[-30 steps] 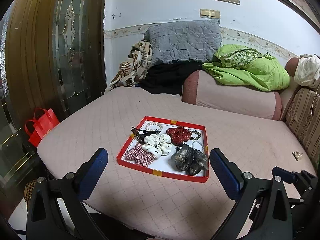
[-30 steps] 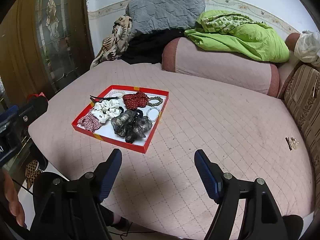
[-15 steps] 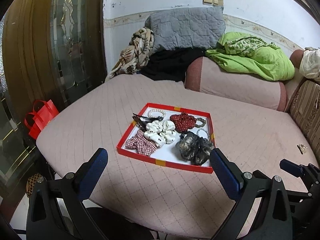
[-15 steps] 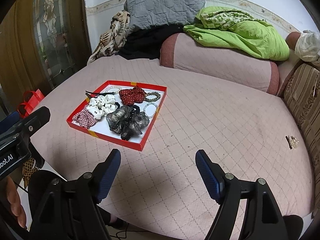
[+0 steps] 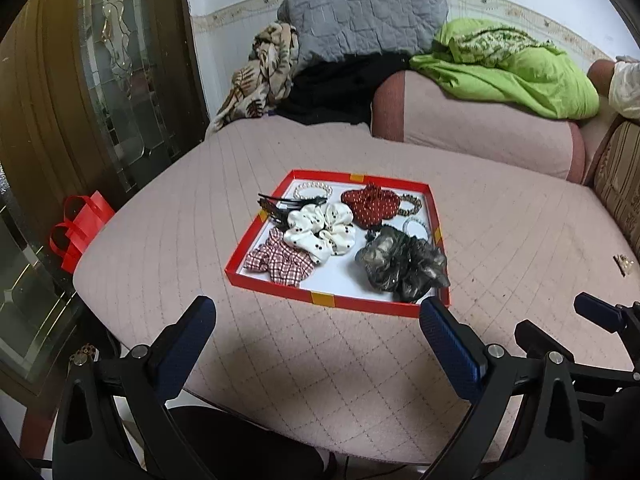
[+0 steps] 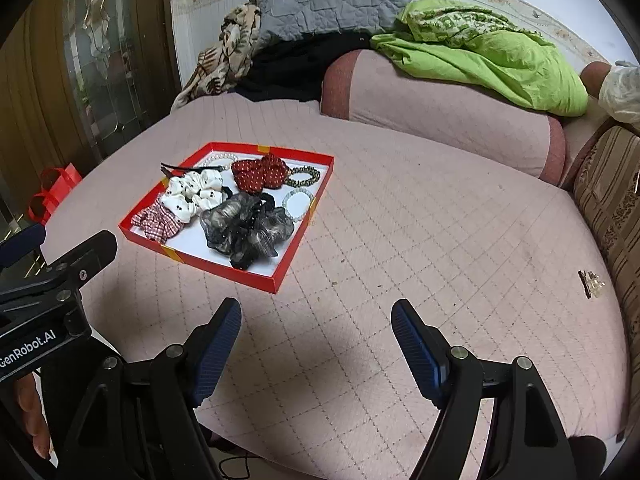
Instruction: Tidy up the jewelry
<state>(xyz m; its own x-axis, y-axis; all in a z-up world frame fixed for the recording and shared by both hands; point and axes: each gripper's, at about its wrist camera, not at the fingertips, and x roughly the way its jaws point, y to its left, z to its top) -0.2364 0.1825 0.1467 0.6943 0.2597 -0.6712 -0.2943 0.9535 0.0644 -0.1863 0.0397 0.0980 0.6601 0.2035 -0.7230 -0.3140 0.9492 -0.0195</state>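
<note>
A red-rimmed shallow box (image 5: 340,303) (image 6: 280,276) lies on the pink quilted bed. It holds a white spotted scrunchie (image 5: 320,232) (image 6: 194,196), a red dotted scrunchie (image 5: 370,204) (image 6: 260,172), a grey sheer scrunchie (image 5: 400,264) (image 6: 244,228), a checked scrunchie (image 5: 280,260), a black hair clip (image 5: 280,204), a pearl bracelet (image 5: 312,190), a bead bracelet (image 6: 302,176) and a clear bead bracelet (image 6: 298,202). My left gripper (image 5: 316,344) is open and empty, just before the box's near edge. My right gripper (image 6: 316,344) is open and empty, right of the box.
A small gold clip (image 6: 590,282) (image 5: 624,263) lies on the bed at the far right. Pillows, a green blanket (image 5: 508,68) and a bolster (image 6: 440,100) line the back. A red bag (image 5: 78,224) sits on the floor by the wooden door at left.
Both grippers have moved forward and tilted down toward the bed; the box looks larger and nearer. Both stay open and empty.
</note>
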